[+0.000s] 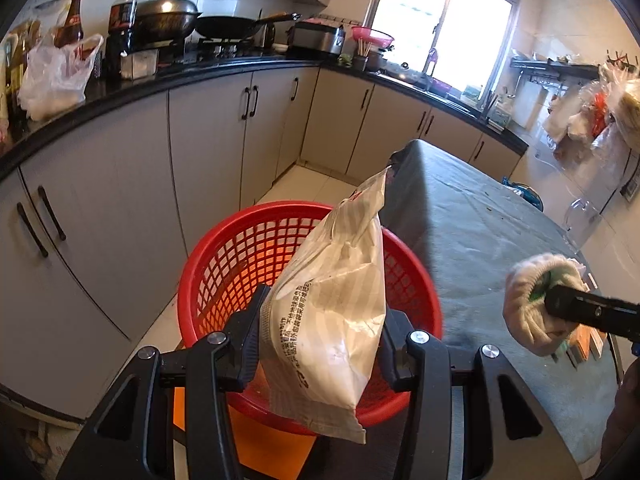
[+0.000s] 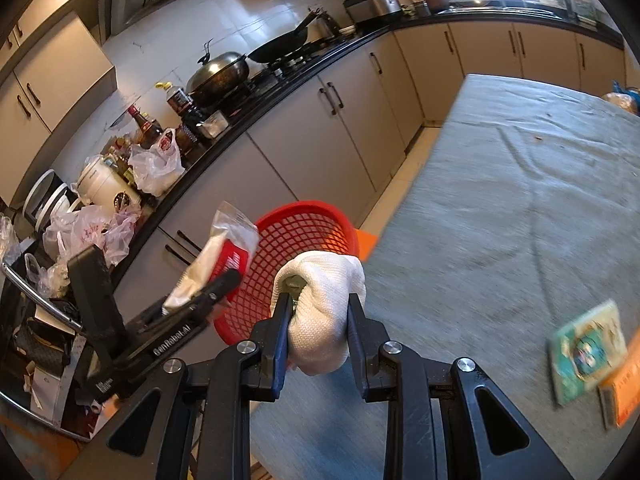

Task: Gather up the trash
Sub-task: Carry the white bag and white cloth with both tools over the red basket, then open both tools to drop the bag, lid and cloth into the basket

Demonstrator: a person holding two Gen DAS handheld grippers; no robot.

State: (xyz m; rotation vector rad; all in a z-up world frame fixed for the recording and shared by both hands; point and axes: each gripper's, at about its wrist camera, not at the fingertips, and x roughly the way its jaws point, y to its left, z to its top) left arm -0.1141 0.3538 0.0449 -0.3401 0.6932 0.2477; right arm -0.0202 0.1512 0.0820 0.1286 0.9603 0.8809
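Observation:
My left gripper (image 1: 320, 332) is shut on a white striped food bag (image 1: 332, 308), held upright over the open red mesh basket (image 1: 224, 264). The same bag (image 2: 216, 256) and left gripper (image 2: 224, 280) show at the left of the right wrist view, beside the basket (image 2: 304, 232). My right gripper (image 2: 318, 308) is shut on a balled-up white cloth wad (image 2: 324, 312) with a bit of green inside. It hovers over the grey-clothed table (image 2: 520, 200), just right of the basket. In the left wrist view that wad (image 1: 536, 304) and the right gripper (image 1: 560, 304) appear at the right.
A green packet (image 2: 586, 352) and an orange box (image 2: 624, 388) lie on the table at the right. Grey cabinets (image 1: 208, 140) under a black counter with woks, bottles and plastic bags run behind the basket. An orange stool (image 1: 264, 440) stands under the basket.

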